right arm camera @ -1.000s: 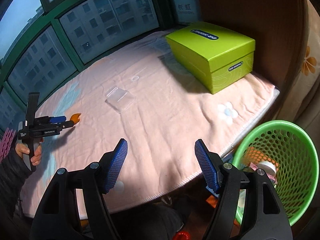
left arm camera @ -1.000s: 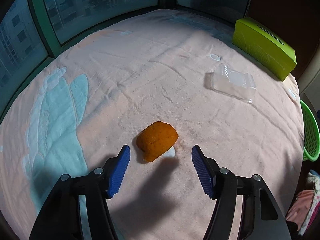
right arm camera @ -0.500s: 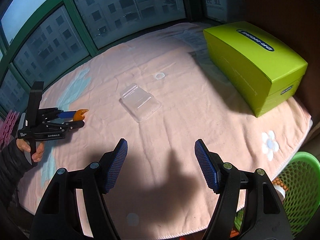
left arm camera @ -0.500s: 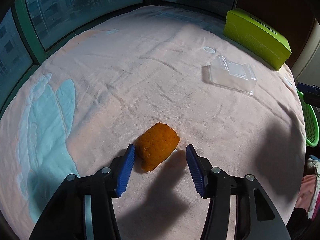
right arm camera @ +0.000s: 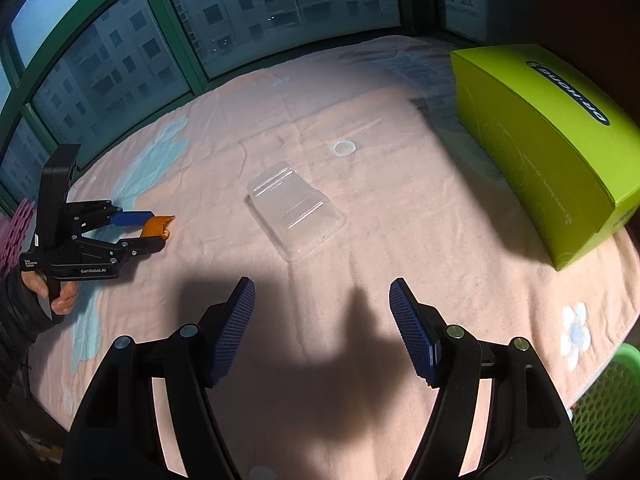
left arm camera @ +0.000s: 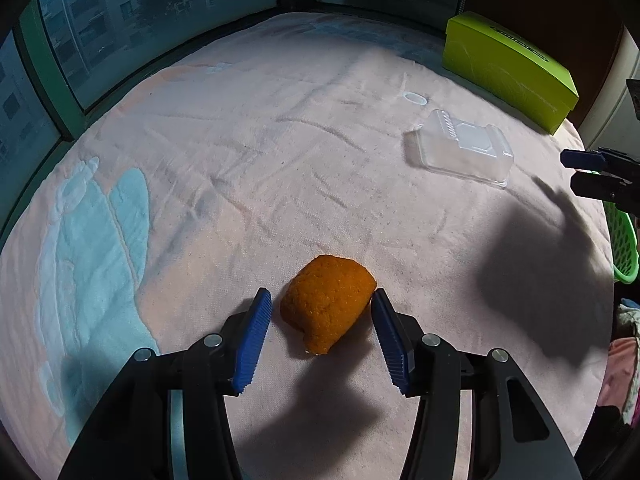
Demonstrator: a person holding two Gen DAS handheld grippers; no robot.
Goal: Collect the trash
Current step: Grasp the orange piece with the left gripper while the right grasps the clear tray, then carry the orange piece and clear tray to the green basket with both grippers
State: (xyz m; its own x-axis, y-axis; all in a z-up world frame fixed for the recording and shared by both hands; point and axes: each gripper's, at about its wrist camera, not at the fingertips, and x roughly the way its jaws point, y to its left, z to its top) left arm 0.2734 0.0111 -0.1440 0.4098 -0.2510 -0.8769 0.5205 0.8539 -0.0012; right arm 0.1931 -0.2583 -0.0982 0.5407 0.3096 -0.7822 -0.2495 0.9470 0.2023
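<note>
One orange peel (left arm camera: pixel 328 300) sits between the closing left gripper (left arm camera: pixel 322 312); beyond it, one clear tray (left arm camera: pixel 464 148); right gripper (right arm camera: pixel 322 300) released.

Daylight from the windows (right arm camera: pixel 248 20), hard dark shadows on blanket (left arm camera: pixel 280 160), sharp focus, fisheye-bent edges

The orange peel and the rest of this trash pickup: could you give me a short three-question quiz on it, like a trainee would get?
1. True or false: the orange peel lies between the left gripper's closing jaws.
2. What clear thing lies ahead of the right gripper? A) plastic box B) glass cup C) bottle
3. Fill in: the right gripper's jaws hold ____.

Key: 1 true; 2 A; 3 nothing.
</note>
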